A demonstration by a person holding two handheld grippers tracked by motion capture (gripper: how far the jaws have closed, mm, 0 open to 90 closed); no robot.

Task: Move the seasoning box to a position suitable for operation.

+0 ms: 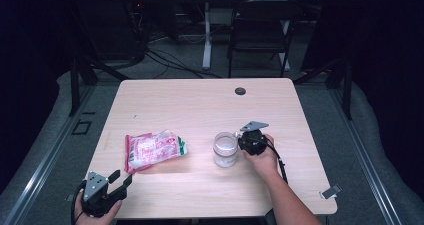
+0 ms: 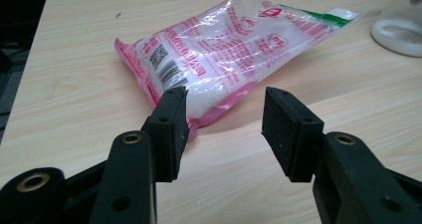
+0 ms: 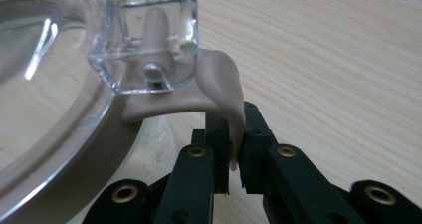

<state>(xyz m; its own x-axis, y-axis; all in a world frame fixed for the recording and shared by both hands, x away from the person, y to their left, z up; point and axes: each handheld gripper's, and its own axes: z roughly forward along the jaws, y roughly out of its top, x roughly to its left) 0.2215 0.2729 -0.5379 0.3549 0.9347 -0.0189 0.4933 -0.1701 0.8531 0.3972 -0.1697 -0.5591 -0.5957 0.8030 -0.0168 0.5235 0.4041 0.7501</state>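
Observation:
A clear plastic bag (image 1: 152, 150) of white grains, printed in pink with a green end, lies flat at the table's front left. My left gripper (image 1: 120, 177) rests by the front edge, pointing at the bag's near corner. In the left gripper view the bag (image 2: 224, 50) lies just beyond my open left gripper (image 2: 224, 119), with nothing between its pads. A glass jar (image 1: 225, 149) stands at mid-table. My right gripper (image 1: 241, 143) is at its right side. In the right gripper view my right gripper (image 3: 234, 134) is shut on a beige tab (image 3: 219, 79) hanging from the jar's lid rim under a clear latch block (image 3: 149, 40).
The light wooden table (image 1: 200, 100) has a black round grommet (image 1: 240, 91) near its far edge and a small grey clip (image 1: 331, 191) at its front right corner. A dark folding chair (image 1: 262, 25) stands behind the table. The jar (image 2: 400, 25) stands right of the bag.

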